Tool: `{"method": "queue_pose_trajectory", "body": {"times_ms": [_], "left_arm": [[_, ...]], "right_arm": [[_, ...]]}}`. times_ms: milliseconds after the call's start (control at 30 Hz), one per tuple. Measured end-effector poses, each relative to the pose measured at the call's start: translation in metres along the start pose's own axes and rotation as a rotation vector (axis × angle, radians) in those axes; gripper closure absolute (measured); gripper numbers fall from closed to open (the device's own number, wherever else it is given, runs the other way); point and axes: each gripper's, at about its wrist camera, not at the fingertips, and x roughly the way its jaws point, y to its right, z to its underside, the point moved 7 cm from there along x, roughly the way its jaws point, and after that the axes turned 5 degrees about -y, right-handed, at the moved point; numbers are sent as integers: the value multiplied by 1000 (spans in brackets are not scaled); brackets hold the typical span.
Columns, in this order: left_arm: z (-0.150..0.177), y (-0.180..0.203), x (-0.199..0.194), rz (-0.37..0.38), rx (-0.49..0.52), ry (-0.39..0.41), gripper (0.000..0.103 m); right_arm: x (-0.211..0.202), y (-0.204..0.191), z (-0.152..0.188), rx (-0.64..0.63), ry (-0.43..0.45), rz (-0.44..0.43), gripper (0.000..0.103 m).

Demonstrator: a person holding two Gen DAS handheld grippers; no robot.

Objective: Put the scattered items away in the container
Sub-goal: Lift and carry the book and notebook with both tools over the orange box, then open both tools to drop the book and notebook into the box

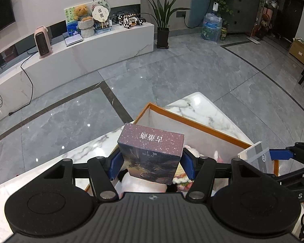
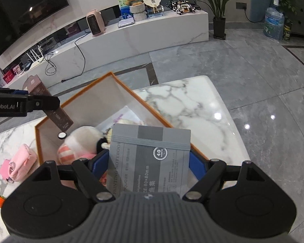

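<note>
Orange-rimmed box (image 2: 95, 85) sits on the marble table (image 2: 192, 109), open top, pale inner walls; in the right wrist view it fills the middle from 9 to 12 o'clock. Inside it: a white plush (image 2: 85, 135), a pink-striped soft piece (image 2: 65, 154) at the plush's 7 o'clock, a small round white disc (image 2: 62, 135) on the floor of the box at the plush's 9 o'clock. Left gripper (image 1: 151, 162) is clamped on a dark starry card box (image 1: 152, 149), blue pads pressed on both its sides, box upright and held over the container's near-left part; plush and a knitted bit show under it. Right gripper (image 2: 149, 166) is clamped on a grey notebook (image 2: 150, 158), pads on both edges, grey band across its upper part, held over the box's near-right rim. From the right wrist, the left gripper comes in at 9 o'clock with the card box tilted down into the container. Still out on the table, at 8 o'clock of the container: a pink pouch (image 2: 20, 162), and near the frame edge a small orange knit item (image 2: 0, 199). Beyond the table: grey tiled floor (image 2: 253, 60), a white TV bench (image 2: 152, 32) at 12 o'clock with a pink heater (image 2: 95, 24) on it.
</note>
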Motion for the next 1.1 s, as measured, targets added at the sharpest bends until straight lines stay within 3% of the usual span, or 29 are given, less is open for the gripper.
{"method": "queue_pose_trajectory", "body": {"times_ms": [500, 1100], "left_arm": [[-11, 23, 33, 11, 22, -22, 33], [-15, 14, 26, -17, 4, 12, 32]], "right_arm": [[7, -2, -3, -29, -25, -30, 20], [10, -3, -4, -29, -35, -12, 18]]}}
